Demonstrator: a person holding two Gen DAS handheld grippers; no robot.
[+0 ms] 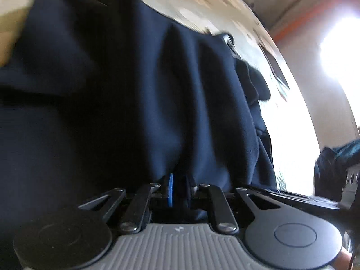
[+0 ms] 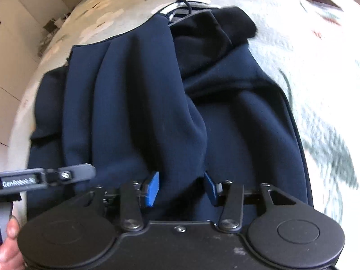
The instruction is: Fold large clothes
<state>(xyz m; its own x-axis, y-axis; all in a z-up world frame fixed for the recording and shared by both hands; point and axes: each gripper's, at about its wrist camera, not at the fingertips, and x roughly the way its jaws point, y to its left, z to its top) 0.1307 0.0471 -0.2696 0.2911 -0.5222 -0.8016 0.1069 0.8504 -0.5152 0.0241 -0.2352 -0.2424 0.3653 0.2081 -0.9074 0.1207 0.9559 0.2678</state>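
While navy garment (image 2: 139, 103) lies bunched on floral bed (image 2: 303, 51) ahead of fingers: left gripper (image 1: 177, 191) pinches hem narrow; right gripper (image 2: 182, 186) clamps thick fold. Soft, heavy, floppy; grip edges.

Left gripper (image 1: 178, 190): grey ribbed body, black linkage arms, silver screws, blue pads. Right gripper (image 2: 182, 186): black body, round black discs, blue pads (image 2: 151, 189).

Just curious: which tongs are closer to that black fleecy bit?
Right. The black fleece lies straight ahead of the right tongs; from the left tongs it's off rightward.
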